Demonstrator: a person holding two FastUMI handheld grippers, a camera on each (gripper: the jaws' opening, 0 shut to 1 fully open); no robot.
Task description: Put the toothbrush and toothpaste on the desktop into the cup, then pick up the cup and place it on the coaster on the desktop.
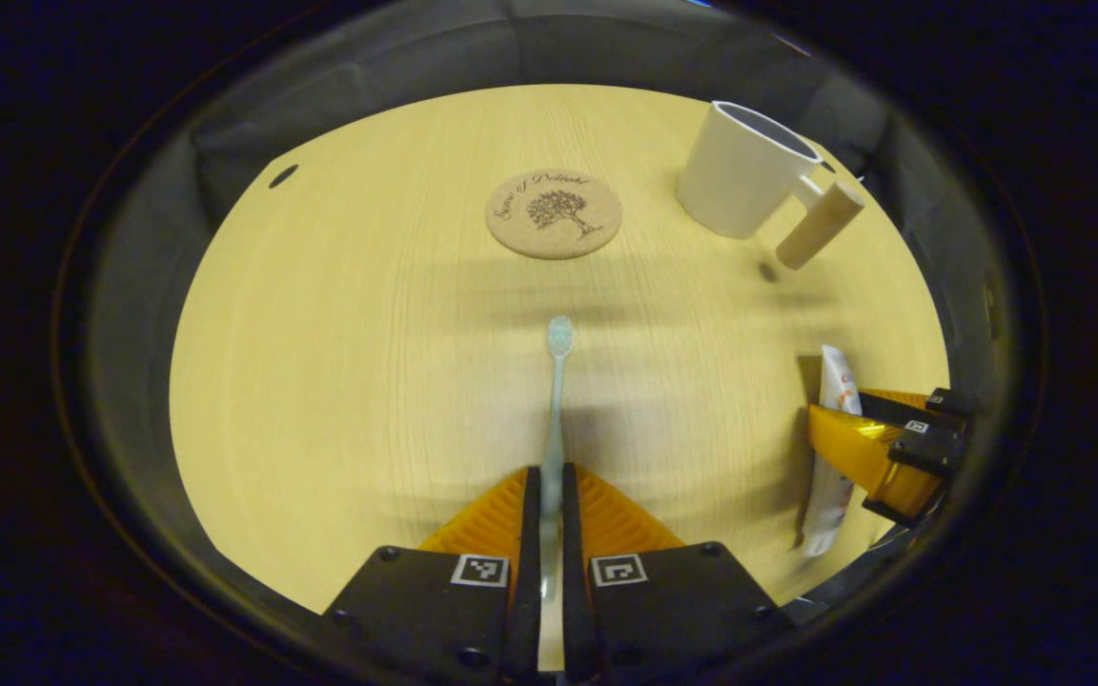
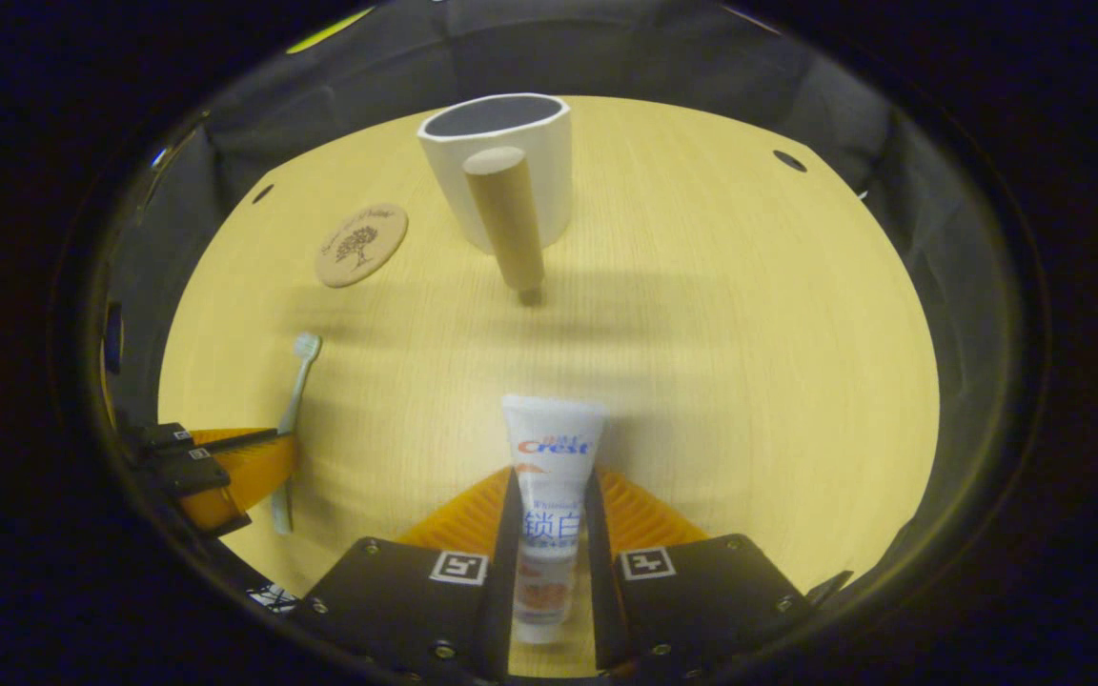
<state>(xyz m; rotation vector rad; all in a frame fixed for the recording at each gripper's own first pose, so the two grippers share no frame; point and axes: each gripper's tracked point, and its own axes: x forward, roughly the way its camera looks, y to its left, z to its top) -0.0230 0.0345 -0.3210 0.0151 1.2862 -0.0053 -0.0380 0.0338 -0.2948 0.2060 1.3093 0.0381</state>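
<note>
left gripper (image 1: 549,476) is closed on the toothbrush (image 1: 557,400); right gripper (image 2: 549,486) is closed on the toothpaste (image 2: 552,476). cup (image 2: 511,176) stands near the coaster (image 2: 360,244).

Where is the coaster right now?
In the left gripper view the coaster lies bare on the desktop, straight beyond the toothbrush head, with the cup to its right.

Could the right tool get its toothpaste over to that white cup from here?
Probably yes. The right tool is shut on the toothpaste, and only bare table lies between it and the upright, open cup ahead.
</note>
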